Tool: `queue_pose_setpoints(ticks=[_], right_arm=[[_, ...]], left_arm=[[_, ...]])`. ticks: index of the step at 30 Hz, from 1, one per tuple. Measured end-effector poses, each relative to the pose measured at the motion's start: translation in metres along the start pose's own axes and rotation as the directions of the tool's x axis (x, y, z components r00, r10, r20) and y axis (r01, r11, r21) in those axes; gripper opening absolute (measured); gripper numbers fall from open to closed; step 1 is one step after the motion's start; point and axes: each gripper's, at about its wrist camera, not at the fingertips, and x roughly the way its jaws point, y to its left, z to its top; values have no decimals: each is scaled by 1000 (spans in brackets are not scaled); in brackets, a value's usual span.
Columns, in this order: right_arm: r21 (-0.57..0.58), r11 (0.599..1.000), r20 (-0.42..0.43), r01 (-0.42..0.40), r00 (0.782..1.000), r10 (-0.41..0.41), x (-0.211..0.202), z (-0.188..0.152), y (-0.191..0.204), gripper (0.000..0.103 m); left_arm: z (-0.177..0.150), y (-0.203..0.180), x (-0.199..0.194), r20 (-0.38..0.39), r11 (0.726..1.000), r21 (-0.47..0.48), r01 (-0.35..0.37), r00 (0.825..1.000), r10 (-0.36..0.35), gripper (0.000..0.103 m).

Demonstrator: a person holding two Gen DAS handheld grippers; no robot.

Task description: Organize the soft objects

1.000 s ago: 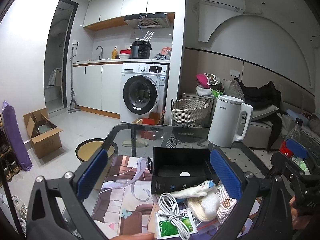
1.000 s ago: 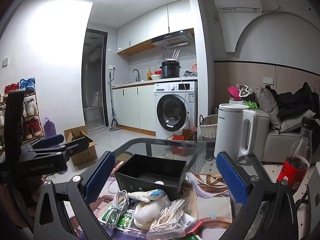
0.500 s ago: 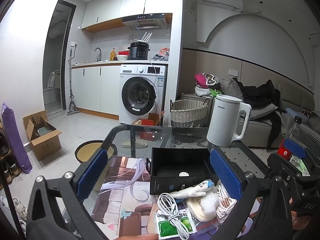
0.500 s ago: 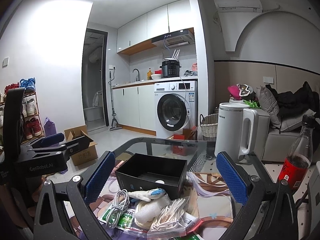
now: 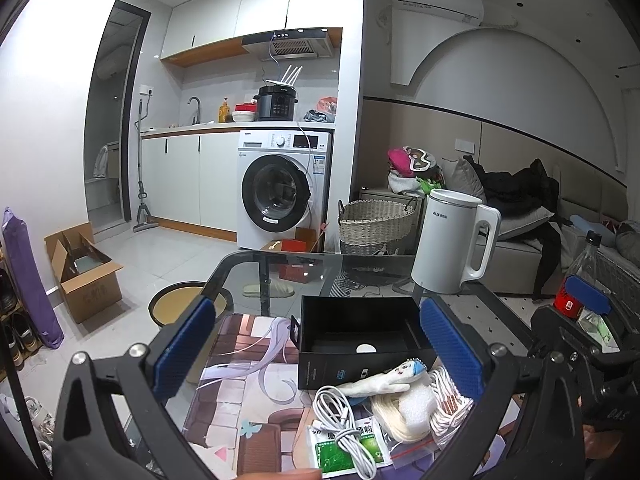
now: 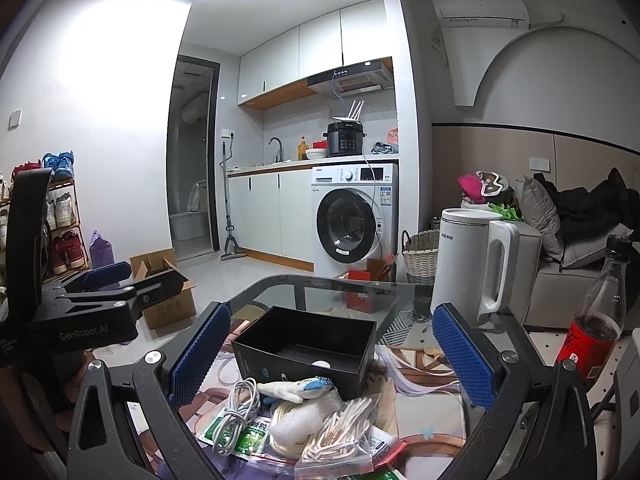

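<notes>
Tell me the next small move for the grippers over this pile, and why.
Probably lower the right gripper onto the small white plush toy at the top of the pile. Both it and the left gripper are open and hold nothing, the toy lies unburied beside the white cable, and the black box right behind it is open and nearly empty.

Lying heaped on glass table (image 5: 280,264), just in front of open black box (image 6: 308,344): small white plush toy (image 6: 296,387) with blue tip, resting against box front; coiled white cable (image 6: 236,412) draping over green sachets (image 6: 240,436); white foam lump (image 6: 296,420); bundled white cords (image 6: 344,428) sitting in clear zip bag (image 6: 340,460).
</notes>
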Motion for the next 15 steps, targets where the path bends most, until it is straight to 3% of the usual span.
queue_pose_setpoints(ticks=[15], right_arm=[[4, 1000, 4, 2, 1000, -2, -1, -1, -1, 103]], left_arm=[[2, 5, -3, 21, 1000, -12, -23, 999, 24, 103]])
